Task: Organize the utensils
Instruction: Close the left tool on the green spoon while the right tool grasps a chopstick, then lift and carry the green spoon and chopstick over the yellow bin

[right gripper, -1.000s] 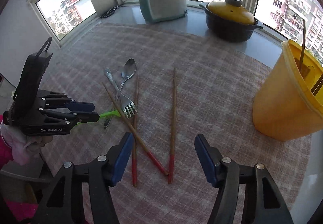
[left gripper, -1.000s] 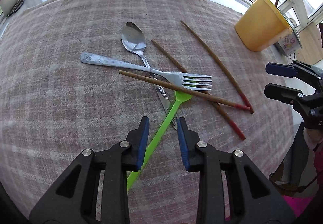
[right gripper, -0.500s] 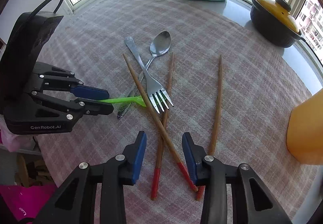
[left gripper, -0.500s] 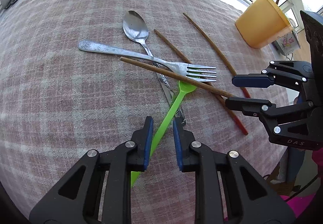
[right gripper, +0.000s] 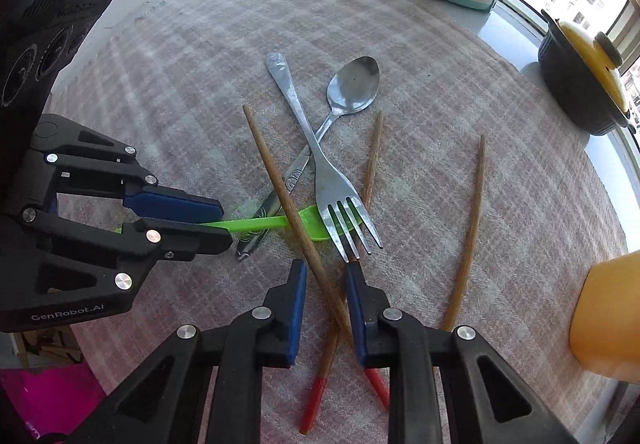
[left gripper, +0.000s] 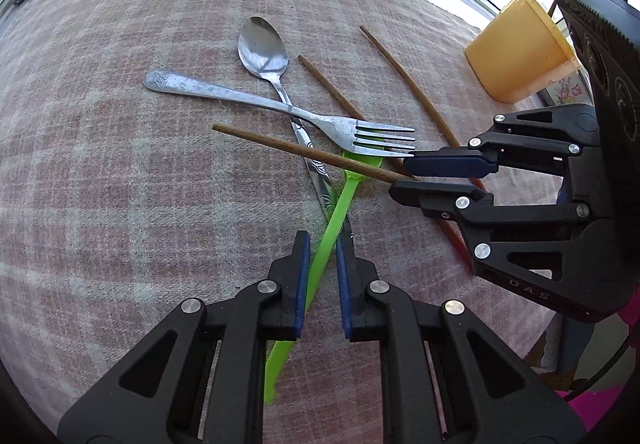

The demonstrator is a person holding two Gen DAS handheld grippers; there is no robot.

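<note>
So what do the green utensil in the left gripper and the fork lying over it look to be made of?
Green utensil: likely plastic, by its uniform bright, slightly translucent colour. Fork: metal, probably steel, by its silvery reflective surface with dull scuffs.

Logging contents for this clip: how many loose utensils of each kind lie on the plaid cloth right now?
Chopsticks: 3, one crossing the pile, one beside the fork, one apart near the yellow container.
Metal fork: 1.
Metal spoon: 1.
Green plastic utensil: 1, its head hidden under the fork.
Total: 6.
</note>
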